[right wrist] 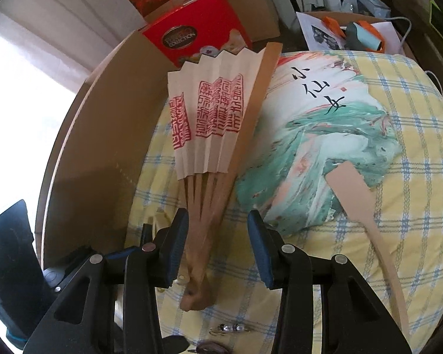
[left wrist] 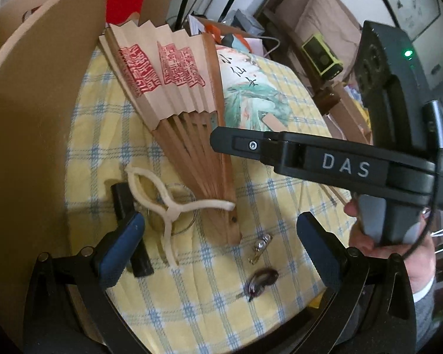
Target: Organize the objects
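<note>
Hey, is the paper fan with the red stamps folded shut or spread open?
Partly spread. The folding fan shows several pleats fanned out with red seals visible and its wooden ribs splayed, but far short of fully open.

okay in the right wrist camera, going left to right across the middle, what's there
Cardboard wall → folding fan with red seal stamps → painted round fan with green brushwork and its flat wooden handle → bare yellow checked cloth. The right gripper sits low in the middle, astride the folding fan's ribs.
</note>
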The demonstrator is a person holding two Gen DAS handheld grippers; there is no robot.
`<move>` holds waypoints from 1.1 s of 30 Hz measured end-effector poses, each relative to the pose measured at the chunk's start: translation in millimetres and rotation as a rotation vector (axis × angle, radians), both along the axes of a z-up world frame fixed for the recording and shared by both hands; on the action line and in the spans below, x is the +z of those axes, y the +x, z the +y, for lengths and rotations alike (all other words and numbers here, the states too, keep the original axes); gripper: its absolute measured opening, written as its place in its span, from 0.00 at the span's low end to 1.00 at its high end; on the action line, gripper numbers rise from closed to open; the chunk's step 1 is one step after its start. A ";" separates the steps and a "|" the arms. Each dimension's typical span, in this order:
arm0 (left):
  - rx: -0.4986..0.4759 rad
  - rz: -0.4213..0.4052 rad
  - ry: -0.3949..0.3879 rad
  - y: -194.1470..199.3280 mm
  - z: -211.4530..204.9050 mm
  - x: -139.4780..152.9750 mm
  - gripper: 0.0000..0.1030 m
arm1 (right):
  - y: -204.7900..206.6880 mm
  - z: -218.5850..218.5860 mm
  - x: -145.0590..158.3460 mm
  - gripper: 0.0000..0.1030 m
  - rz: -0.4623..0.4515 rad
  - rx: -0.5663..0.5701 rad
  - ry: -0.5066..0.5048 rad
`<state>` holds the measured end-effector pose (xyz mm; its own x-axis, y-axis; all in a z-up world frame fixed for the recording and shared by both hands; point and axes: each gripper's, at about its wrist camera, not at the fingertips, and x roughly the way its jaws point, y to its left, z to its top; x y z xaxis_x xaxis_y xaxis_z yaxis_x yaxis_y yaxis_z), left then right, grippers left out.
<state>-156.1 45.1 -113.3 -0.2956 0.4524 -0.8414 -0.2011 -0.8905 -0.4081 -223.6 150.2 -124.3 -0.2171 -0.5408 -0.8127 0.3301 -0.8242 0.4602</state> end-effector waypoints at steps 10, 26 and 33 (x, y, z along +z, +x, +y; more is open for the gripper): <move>-0.043 0.032 -0.095 19.6 6.3 -0.8 0.92 | 24.2 30.0 24.3 0.42 0.053 -0.019 0.009; -0.139 0.060 -0.240 16.7 17.4 -6.2 0.48 | 56.4 55.4 36.6 0.42 0.088 -0.037 -0.021; -0.202 0.044 -0.182 18.8 21.1 -7.2 0.06 | 63.8 58.7 34.2 0.42 0.081 -0.036 -0.032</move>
